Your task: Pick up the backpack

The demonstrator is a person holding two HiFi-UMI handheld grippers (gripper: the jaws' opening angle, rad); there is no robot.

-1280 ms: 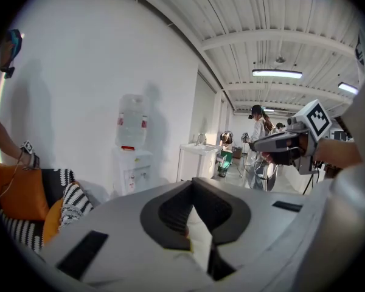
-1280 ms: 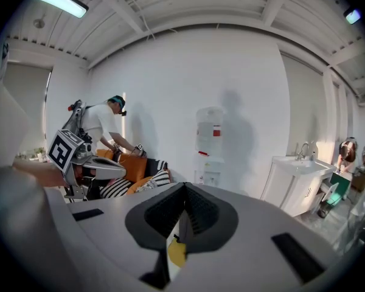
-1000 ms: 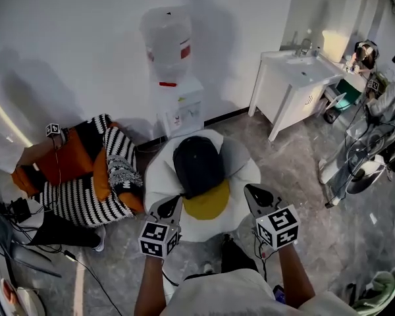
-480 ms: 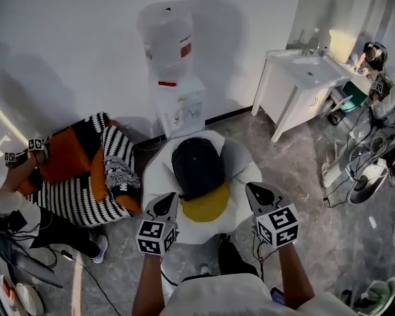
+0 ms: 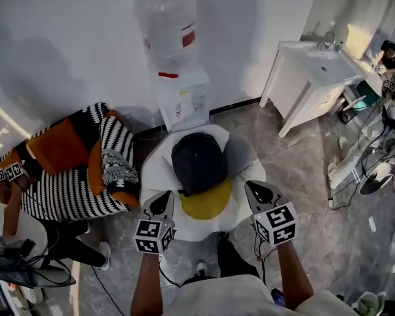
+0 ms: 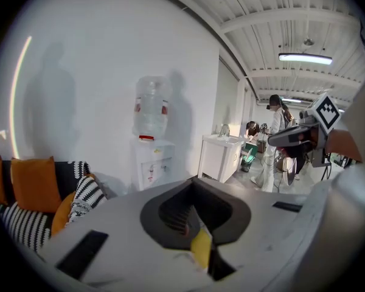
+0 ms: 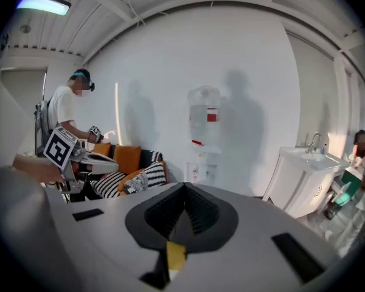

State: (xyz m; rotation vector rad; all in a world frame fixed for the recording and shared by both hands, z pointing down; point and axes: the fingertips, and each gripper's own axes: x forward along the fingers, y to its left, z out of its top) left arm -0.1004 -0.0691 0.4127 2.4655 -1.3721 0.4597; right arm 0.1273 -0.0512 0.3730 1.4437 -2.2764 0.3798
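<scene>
The backpack (image 5: pixel 199 163), dark and rounded, lay on a white beanbag (image 5: pixel 155 176) with a yellow patch (image 5: pixel 207 204). It sat just ahead of both grippers, and neither touched it. From above, its straps and any logo could not be made out.

The left gripper (image 5: pixel 162 200) had its fingers drawn almost together with nothing between them. The right gripper (image 5: pixel 255 191) was closed tight and also empty. In both gripper views the grey gripper bodies filled the lower half, so the backpack was hidden there.

Behind the beanbag a water dispenser (image 5: pixel 183 101) stood against the wall. Its bottle (image 5: pixel 166 22) carried a red label, and the print on that and on the dispenser's front was too small to read. Each gripper's cube bore black-and-white square markers. The striped sofa (image 5: pixel 66 199) at the left was cut off by the picture's edge.
</scene>
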